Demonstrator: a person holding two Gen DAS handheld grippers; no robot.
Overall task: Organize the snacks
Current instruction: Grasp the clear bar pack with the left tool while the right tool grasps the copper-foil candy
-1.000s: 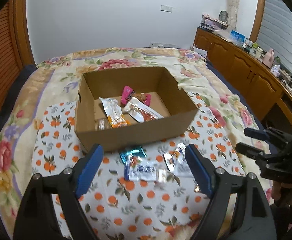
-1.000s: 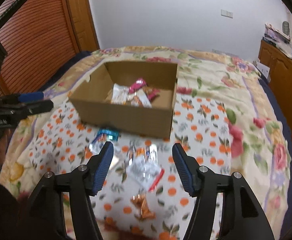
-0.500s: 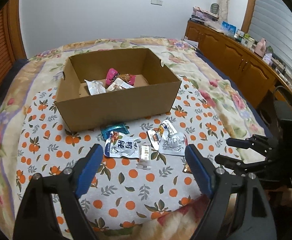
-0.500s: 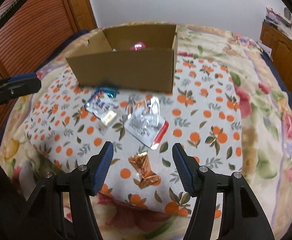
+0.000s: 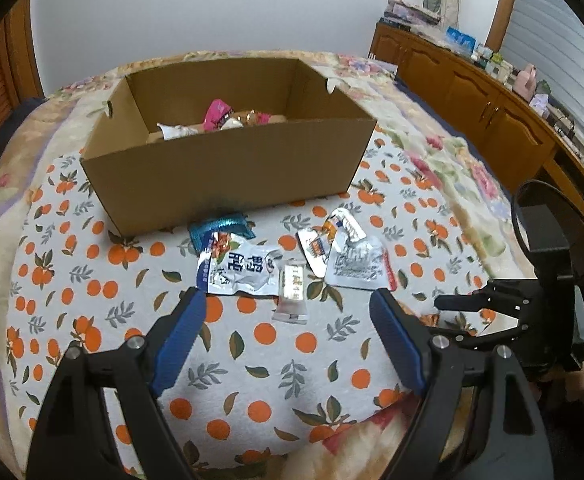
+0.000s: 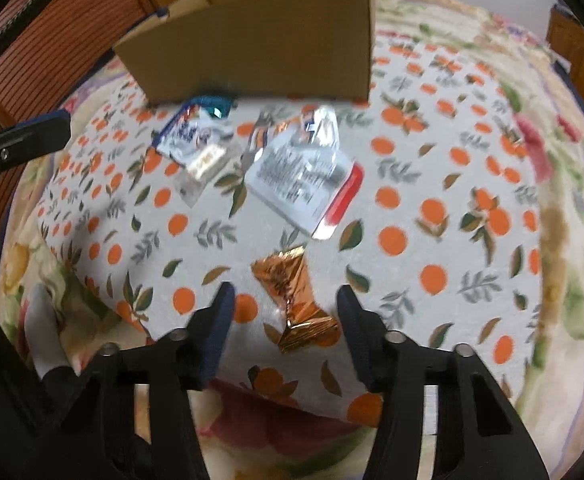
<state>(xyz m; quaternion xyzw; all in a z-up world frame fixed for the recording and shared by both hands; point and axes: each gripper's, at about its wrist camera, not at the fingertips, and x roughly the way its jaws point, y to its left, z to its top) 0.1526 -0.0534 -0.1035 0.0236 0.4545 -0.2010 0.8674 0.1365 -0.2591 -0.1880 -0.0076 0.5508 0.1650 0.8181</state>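
Copper-orange foil snack wrapper (image 6: 298,300), crumpled and twisted at the middle, lies on the orange-print cloth (image 6: 432,216) over the bed, lower centre of the right wrist view. Compared with half a second back it now sits between the blue-padded fingers (image 6: 222,320) of the right gripper (image 6: 286,316), where before it lay ahead of the tips. Fingers are closing; pads do not yet touch the foil, so nothing is held.

Reading: the right hand has dropped onto this wrapper, and the pick is likely the step in hand.

Left gripper (image 5: 288,340) is also lower than before, fingers spread wide and holding nothing, just short of the white pouch with dark printed characters (image 5: 238,270) and the small clear-ended sachet (image 5: 292,292).

Open brown cardboard box (image 5: 228,184) stands beyond the loose packets, upper centre, with some snacks already in it.

Hard to make out:
- box interior mostly hidden by its near wall;
- right wrist view is motion-blurred, packet print unreadable;
- teal wrapper (image 5: 222,228) partly under the white pouch.
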